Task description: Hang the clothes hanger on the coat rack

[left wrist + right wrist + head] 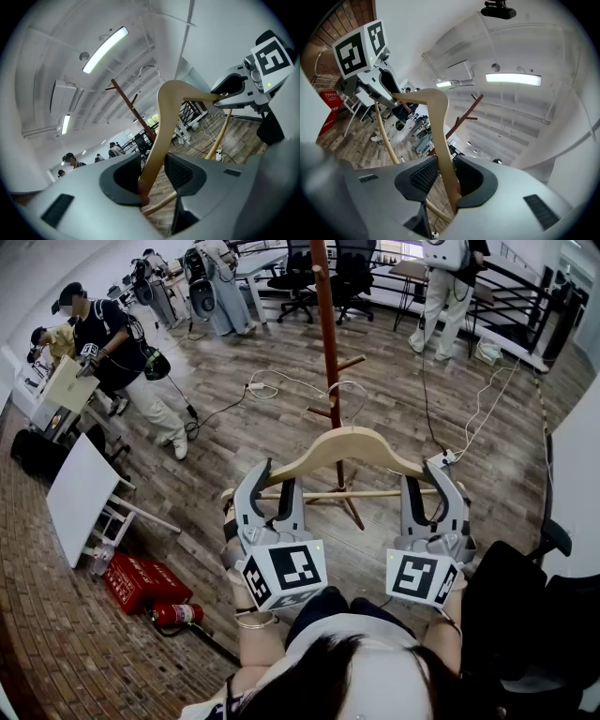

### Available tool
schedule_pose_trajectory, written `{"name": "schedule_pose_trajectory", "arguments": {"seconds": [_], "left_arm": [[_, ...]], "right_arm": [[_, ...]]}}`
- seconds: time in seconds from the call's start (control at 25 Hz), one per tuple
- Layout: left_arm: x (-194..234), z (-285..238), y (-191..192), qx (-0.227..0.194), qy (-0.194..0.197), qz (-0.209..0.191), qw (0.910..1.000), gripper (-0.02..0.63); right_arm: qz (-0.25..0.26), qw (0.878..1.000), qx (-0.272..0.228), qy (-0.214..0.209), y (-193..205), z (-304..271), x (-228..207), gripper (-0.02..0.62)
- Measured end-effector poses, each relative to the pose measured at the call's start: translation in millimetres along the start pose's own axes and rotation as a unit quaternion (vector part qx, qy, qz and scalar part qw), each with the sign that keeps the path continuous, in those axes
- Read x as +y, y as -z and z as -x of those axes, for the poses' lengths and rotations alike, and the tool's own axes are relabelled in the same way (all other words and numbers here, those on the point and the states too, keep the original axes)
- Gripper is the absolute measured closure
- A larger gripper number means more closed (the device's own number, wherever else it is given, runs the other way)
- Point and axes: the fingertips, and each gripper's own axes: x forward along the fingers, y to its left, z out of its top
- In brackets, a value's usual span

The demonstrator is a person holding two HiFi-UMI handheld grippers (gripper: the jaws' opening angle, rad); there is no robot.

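Observation:
A pale wooden clothes hanger (347, 442) with a metal hook (354, 387) hangs in the air in front of me, held level by its two ends. My left gripper (274, 488) is shut on its left arm and my right gripper (427, 476) on its right arm. The red-brown coat rack (325, 324) stands just beyond, and the hook is close by one of its pegs (349, 363). In the left gripper view the hanger (161, 126) runs up from between my jaws (152, 176) toward the rack (129, 101). The right gripper view shows the hanger (440, 122) clamped the same way (443, 180).
White cables (272, 385) trail over the wooden floor around the rack's base. To the left stand a white folding table (80, 493), a red box (136, 579) and a fire extinguisher (176, 614). People (122, 357) work at the far left and back. A black chair (534, 615) is at my right.

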Motion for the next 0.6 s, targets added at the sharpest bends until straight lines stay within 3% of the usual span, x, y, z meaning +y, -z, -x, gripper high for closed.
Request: {"name": "schedule_pose_trajectory", "arguments": {"seconds": [0.6], "left_arm": [[31,-11,27,-0.019,0.008,-0.007,0.9998,0.451]], "right_arm": [[0.002,1.000,0.003,0.016,-21,-20,33,0.460]]}}
